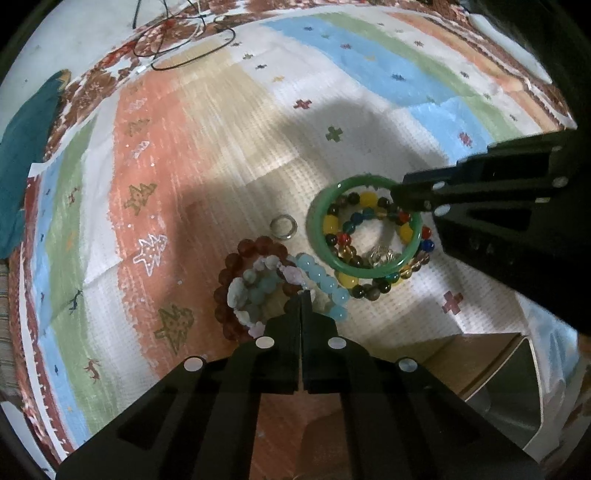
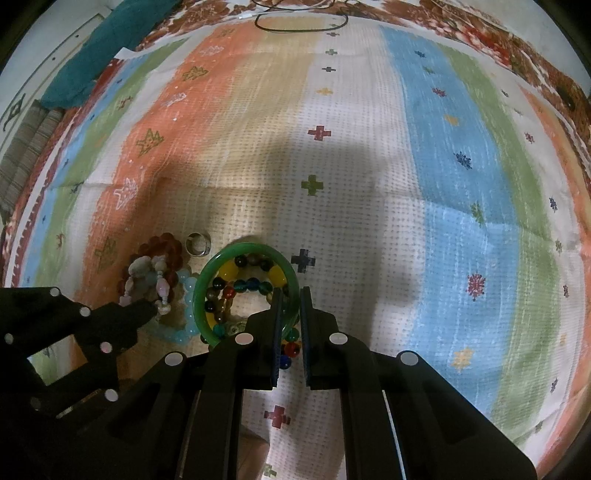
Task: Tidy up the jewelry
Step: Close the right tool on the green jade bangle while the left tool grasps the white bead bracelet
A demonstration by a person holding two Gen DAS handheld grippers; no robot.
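A green bangle (image 1: 321, 214) (image 2: 207, 280) is held tilted above a multicoloured bead bracelet (image 1: 330, 223) (image 2: 227, 273). My right gripper (image 2: 291, 295) (image 1: 397, 194) is shut on the bangle's rim. Beside it lie a dark red bead bracelet (image 1: 240, 254) (image 2: 162, 245), a pale stone bracelet (image 1: 236, 290) (image 2: 142, 271), a light blue bead bracelet (image 1: 325, 282) (image 2: 188, 291) and a silver ring (image 1: 283, 226) (image 2: 197, 243). My left gripper (image 1: 302, 295) (image 2: 149, 308) is shut, its tips resting at the pale and blue bracelets; I cannot tell whether it pinches one.
Everything lies on a striped, patterned cloth (image 1: 207, 147) (image 2: 443, 184). An open box with a grey interior (image 1: 498, 373) sits at the lower right of the left wrist view. Black cords (image 1: 184, 48) (image 2: 295, 22) and a teal cloth (image 1: 26, 147) (image 2: 96, 55) lie at the far edge.
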